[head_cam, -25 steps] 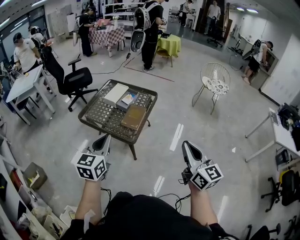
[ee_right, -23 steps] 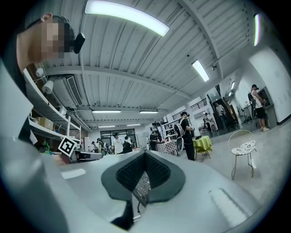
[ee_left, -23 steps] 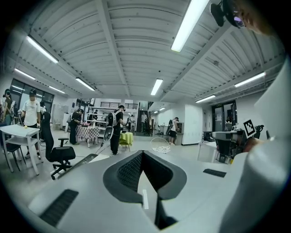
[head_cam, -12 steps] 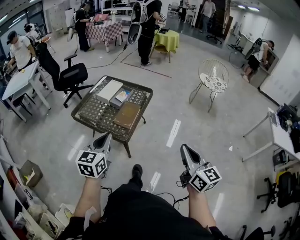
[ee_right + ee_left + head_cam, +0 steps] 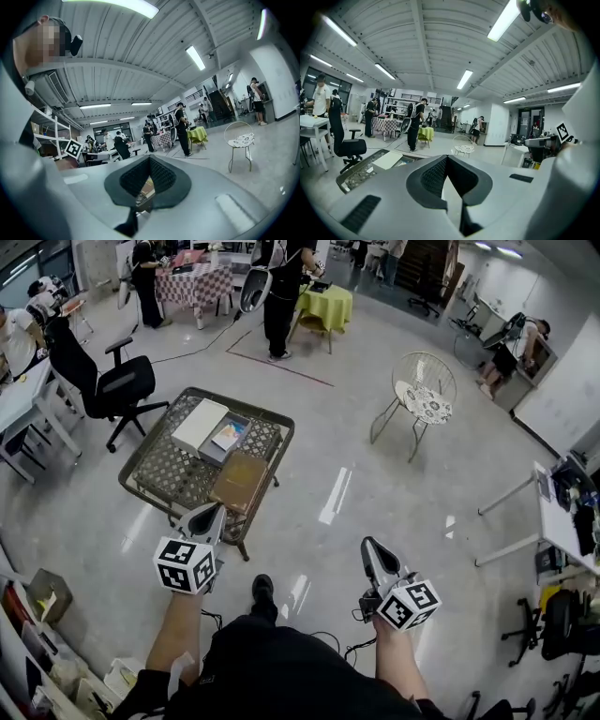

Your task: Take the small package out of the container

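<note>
Package, small and colourful (image 5: 228,435), lies in a grey open box (image 5: 243,425) on the dark lattice-topped bench (image 5: 155,474) at eleven o'clock. Left hand-held gripper (image 5: 210,513) and right hand-held gripper (image 5: 367,547) are both clenched empty, well apart from it.

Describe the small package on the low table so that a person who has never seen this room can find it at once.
Find the low mesh-topped table beside the black office chair. Three flat things lie on it in a row: a white box, a grey container, a brown box. The small package lies in the container, and only it has a colourful top.
</note>
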Available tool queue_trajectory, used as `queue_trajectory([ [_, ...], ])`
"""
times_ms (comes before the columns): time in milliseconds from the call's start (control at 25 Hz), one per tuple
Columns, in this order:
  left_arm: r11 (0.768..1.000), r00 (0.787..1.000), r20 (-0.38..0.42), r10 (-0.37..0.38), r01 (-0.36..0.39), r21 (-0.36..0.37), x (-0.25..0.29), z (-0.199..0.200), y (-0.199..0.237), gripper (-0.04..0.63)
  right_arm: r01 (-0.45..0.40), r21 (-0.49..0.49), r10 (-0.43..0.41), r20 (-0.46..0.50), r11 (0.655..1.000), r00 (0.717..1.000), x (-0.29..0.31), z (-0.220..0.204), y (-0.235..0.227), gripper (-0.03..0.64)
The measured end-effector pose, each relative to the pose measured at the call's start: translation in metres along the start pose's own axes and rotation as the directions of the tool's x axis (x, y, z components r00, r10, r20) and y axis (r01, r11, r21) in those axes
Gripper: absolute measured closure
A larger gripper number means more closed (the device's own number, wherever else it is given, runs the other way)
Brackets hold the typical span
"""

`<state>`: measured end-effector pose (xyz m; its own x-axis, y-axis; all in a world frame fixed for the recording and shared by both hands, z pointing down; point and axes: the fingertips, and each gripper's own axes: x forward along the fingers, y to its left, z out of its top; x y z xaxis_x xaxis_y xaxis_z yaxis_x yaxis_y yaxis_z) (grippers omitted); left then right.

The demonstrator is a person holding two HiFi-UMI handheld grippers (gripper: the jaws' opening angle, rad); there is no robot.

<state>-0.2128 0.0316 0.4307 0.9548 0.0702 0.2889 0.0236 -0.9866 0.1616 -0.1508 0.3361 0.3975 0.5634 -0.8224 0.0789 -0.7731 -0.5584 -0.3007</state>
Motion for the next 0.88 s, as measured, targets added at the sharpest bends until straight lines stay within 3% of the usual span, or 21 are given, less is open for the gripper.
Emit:
queue_trajectory([
  [280,1.000,0.999,-0.030,-0.014,0.014,-0.017,0.072,0.013,0.044,0.595,-0.065,-0.004,0.065,-0.089,0.998,0.994,0.108,0.004,-0.014,0.607],
  [560,1.000,1.000,-0.004,-0.006,0.006,-0.021,0.116,0.047,0.085,0.595,-0.146,-0.035,0.142,-0.099,0.989,0.985,0.199,0.031,-0.011,0.607],
  [880,0.997,0.999,-0.008,0.045,-0.046,-0.054,0.148,0.052,0.101,0.595,-0.274,-0.023,0.270,-0.104,0.962,0.957,0.273,0.048,-0.009,0.607],
])
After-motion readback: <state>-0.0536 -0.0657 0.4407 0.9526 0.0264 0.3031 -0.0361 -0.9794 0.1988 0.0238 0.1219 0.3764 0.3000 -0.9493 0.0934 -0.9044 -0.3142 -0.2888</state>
